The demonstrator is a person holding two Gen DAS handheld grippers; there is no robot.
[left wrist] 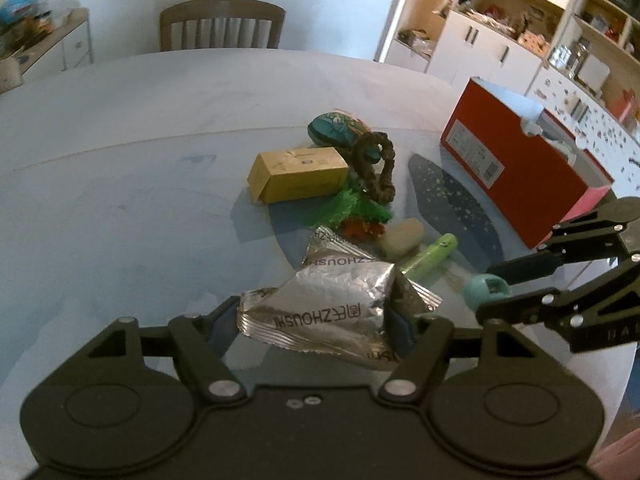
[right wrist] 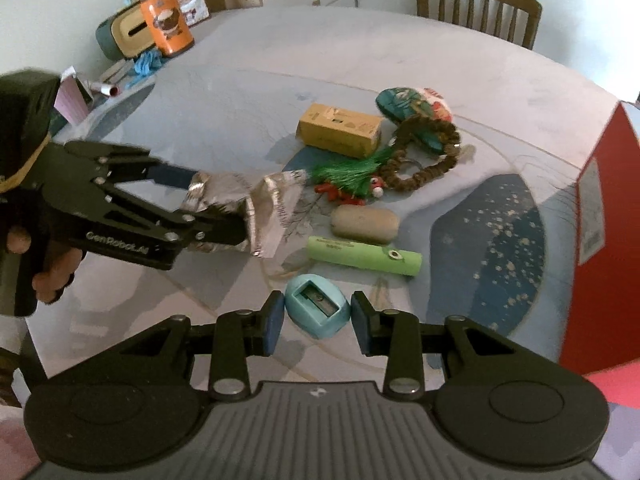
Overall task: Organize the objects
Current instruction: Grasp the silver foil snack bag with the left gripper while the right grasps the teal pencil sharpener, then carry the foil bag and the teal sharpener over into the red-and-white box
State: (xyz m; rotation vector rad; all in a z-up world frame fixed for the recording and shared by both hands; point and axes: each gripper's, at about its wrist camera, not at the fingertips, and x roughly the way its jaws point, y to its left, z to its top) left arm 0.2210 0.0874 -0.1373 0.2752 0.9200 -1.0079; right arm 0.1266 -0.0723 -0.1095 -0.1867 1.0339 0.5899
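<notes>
My left gripper [left wrist: 314, 320] is shut on a crumpled silver foil packet [left wrist: 340, 300], held just above the table; the right wrist view shows the same gripper [right wrist: 218, 204] and packet [right wrist: 268, 208]. My right gripper [right wrist: 318, 322] has both pads against a teal pencil sharpener [right wrist: 318, 312]; in the left wrist view that gripper [left wrist: 485, 290] grips it at the fingertips. Ahead lie a green tube [right wrist: 364, 258], a beige oval lump [right wrist: 364, 224], a yellow box [right wrist: 338, 130], a braided brown loop with a green tassel [right wrist: 424, 164] and a teal painted pouch [right wrist: 412, 108].
An open red box [left wrist: 516, 168] stands at the table's right side. A wooden chair [left wrist: 222, 26] sits behind the round table [left wrist: 120, 140]. An orange bottle [right wrist: 166, 20] and a tissue box [right wrist: 124, 36] stand at the far left. Shelving [left wrist: 500, 20] fills the wall on the right.
</notes>
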